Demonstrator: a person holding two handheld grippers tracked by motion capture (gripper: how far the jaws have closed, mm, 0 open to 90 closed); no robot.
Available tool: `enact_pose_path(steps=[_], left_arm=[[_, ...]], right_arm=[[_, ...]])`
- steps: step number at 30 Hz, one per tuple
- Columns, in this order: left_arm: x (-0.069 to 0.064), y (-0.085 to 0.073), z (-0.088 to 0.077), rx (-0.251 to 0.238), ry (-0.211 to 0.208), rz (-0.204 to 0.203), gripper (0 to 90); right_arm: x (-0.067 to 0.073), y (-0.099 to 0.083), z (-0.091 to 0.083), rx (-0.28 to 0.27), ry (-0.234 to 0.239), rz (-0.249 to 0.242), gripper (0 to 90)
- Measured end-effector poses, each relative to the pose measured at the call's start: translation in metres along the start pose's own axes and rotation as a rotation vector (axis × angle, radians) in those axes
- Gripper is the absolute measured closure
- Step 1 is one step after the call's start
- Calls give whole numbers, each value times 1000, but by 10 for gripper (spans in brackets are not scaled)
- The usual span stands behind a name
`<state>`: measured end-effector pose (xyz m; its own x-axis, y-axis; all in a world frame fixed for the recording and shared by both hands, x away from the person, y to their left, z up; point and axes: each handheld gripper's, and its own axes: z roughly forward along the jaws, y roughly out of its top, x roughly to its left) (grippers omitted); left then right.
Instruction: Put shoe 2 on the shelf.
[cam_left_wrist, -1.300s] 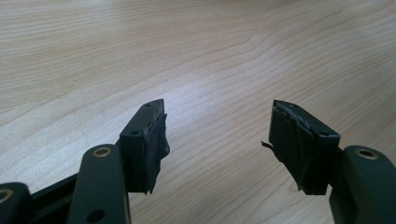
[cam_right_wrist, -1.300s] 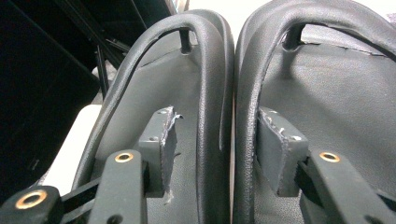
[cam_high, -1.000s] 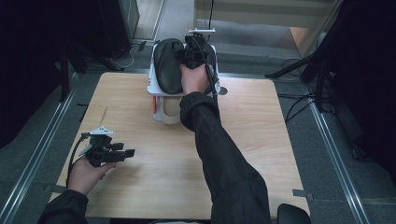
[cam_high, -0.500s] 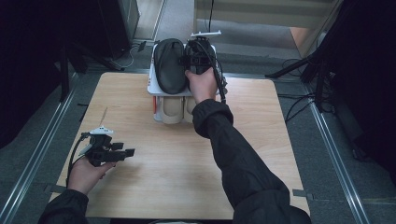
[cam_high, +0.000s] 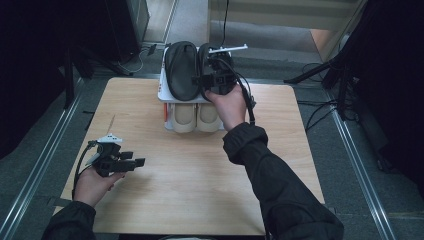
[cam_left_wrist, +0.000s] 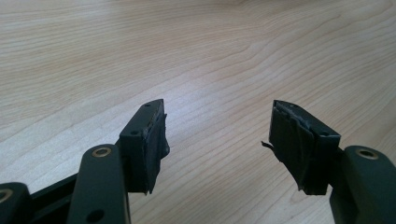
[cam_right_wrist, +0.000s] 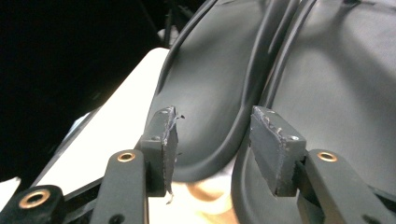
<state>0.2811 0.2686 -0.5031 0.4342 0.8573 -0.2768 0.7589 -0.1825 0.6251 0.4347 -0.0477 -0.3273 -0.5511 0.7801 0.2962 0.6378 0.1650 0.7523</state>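
Two black slippers lie side by side on top of a small white rack (cam_high: 162, 94) at the table's far edge. The left slipper (cam_high: 180, 70) (cam_right_wrist: 205, 88) lies bare. My right gripper (cam_high: 212, 76) (cam_right_wrist: 212, 116) hovers over the near part of the right slipper (cam_high: 204, 54) (cam_right_wrist: 336, 93), open, with the left slipper's near end showing beyond its jaws and nothing gripped. On the lower shelf sits a pair of beige slippers (cam_high: 195, 116). My left gripper (cam_high: 134, 160) (cam_left_wrist: 217, 109) rests low at the table's front left, open over bare wood.
The wooden table (cam_high: 200, 190) has free room across its middle and front. Metal rails run along the floor on both sides. Dark stands and cables crowd the floor at the back right.
My right gripper has drawn back from the slippers' far end toward their near end, and the forearm has swung to the right. The left gripper has stayed put.
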Motion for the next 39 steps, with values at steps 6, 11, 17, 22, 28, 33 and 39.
enact_pose_path(steps=[6, 11, 17, 22, 28, 33, 39], left_arm=[[-1, 2, 2, 4, -3, 13, 371], [-2, 4, 4, 9, -9, 20, 371], [-3, 6, 6, 10, -7, 23, 371], [-4, 8, 8, 12, -16, 30, 371], [-6, 10, 9, 8, -13, 39, 371], [-7, 11, 10, 9, -15, 45, 371], [-11, 11, 11, 3, -17, 57, 371]], right_arm=[[2, -20, -17, -12, 56, -42, 512], [4, -39, -29, -26, 100, -75, 510], [4, -65, -38, -15, 101, -138, 511], [0, -86, -38, 6, 124, -149, 510], [-4, -111, -36, 24, 141, -160, 509], [-8, -132, -33, 19, 166, -172, 498], [-15, -155, -26, 30, 181, -157, 495]])
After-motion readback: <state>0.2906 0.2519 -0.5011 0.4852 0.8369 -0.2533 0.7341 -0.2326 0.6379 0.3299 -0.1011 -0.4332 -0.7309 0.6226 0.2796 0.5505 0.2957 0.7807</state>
